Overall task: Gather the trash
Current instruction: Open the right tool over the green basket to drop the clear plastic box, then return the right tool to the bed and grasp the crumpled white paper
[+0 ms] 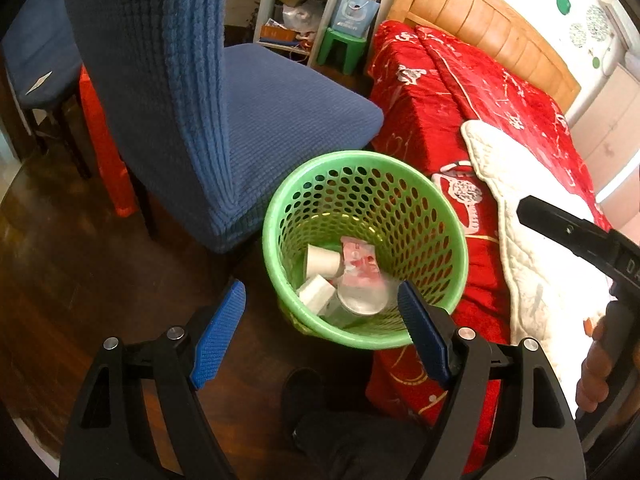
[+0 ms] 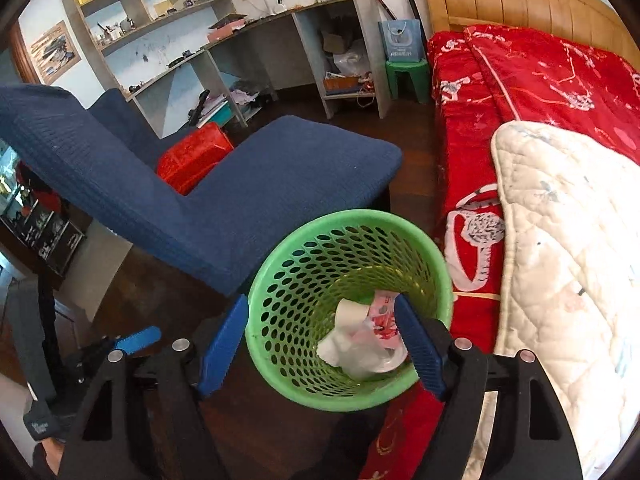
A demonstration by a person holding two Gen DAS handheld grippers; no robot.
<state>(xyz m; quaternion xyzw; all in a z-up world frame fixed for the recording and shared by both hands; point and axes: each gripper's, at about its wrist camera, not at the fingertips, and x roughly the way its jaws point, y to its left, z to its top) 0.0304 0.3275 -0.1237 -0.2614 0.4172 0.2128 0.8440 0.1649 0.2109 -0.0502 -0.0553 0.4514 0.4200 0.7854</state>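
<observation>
A green perforated waste basket (image 1: pixel 360 157) (image 2: pixel 352 216) stands on the dark wood floor between a blue chair and a bed. Inside lie white paper cups (image 1: pixel 322 260), a red-and-pink wrapper (image 1: pixel 360 258) (image 2: pixel 382 320), a clear plastic lid (image 1: pixel 362 302) and crumpled white tissue (image 2: pixel 340 350). My left gripper (image 1: pixel 322 286) hovers over the basket's near rim, open, with nothing between its blue pads. My right gripper (image 2: pixel 320 300) is above the basket mouth, also open and empty. The right tool's black body (image 1: pixel 580 236) shows at the right edge, with a hand below it.
The blue covered chair (image 1: pixel 280 112) (image 2: pixel 280 176) stands right behind the basket. The bed with a red blanket (image 1: pixel 460 92) (image 2: pixel 520 72) and a white quilt (image 2: pixel 560 240) borders it on the right. A red stool (image 2: pixel 192 156), a green stool (image 2: pixel 406 76) and shelves (image 2: pixel 256 60) lie beyond.
</observation>
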